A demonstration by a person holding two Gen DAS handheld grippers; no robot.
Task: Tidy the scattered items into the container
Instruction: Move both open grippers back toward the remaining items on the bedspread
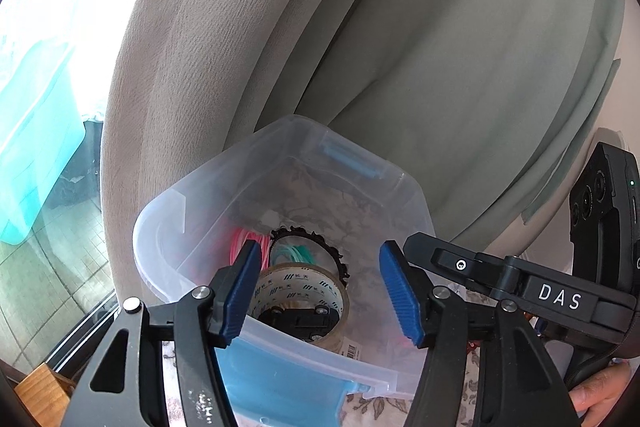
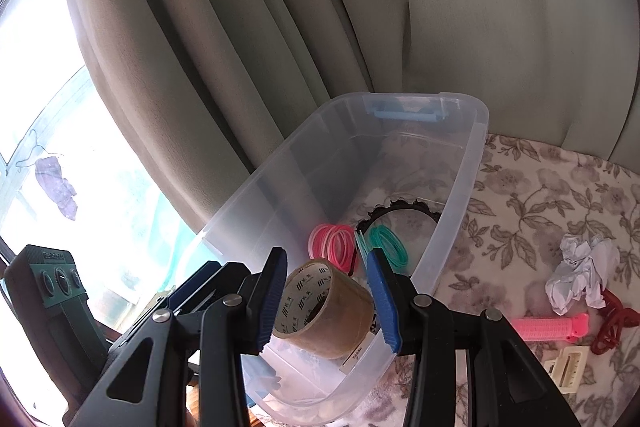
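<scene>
Two grippers hang over the clear bin (image 2: 460, 163), which stands on a flowered cloth (image 2: 560, 187) by the curtain (image 2: 240, 27). Inside lie a tape roll (image 2: 326, 311), pink bands (image 2: 332, 241), green bands (image 2: 388, 241) and a black toothed ring (image 2: 404, 205). The left gripper (image 1: 316, 291) has its jaws wide with nothing between them; the tape roll lies below in the bin. The right gripper (image 2: 326, 301) frames the roll in its own view, jaws partly apart, yet the pads seem clear of it, so I take them as empty. Still out, to the right on the cloth, are crumpled paper (image 2: 580, 273), a pink handle (image 2: 554, 327), a red cord (image 2: 612, 327) and a cream clip (image 2: 568, 367). The paper looks light and soft: pinch its bulk. The handle looks stiff, best taken across its ribbed middle.
</scene>
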